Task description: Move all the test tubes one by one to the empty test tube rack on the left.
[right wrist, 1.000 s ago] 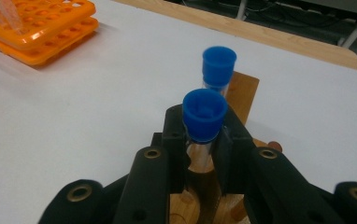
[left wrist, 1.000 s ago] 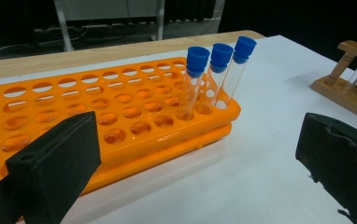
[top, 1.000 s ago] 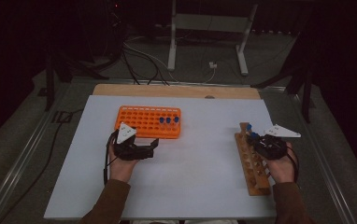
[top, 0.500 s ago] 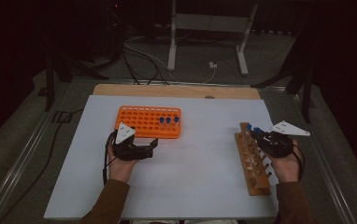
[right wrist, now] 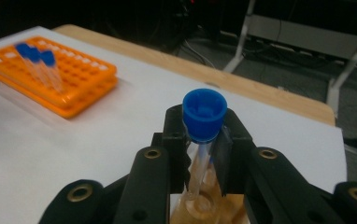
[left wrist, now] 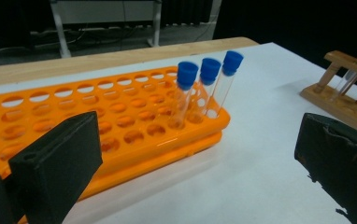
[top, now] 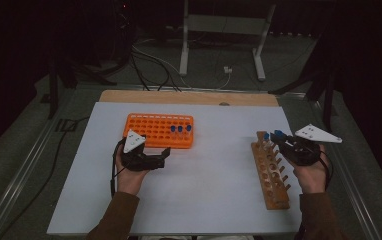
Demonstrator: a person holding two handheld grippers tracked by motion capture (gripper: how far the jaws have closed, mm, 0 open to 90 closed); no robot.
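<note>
The right tongs (right wrist: 203,140) are clamped on a blue-capped test tube (right wrist: 204,119), gripping just below the cap, with the tube's lower end over a hole of the wooden rack (right wrist: 200,210). From above, that wooden rack (top: 270,172) lies along the right side of the white tabletop (top: 214,190), and the tube stands at its far end.

Judgement on handling: the tube is light, thin-walled and clear, glass or hard plastic, so likely brittle and slick. A hold at the neck under the cap looks soundest, since the cap's rim stops slipping. Firm pressure risks cracking; tilting inside the hole risks snapping.

The left tongs (top: 151,161) stand apart, holding nothing, resting just before the orange tube rack (left wrist: 120,130).

Farther off, three capped tubes (left wrist: 204,84) stand together in that orange rack's corner.
</note>
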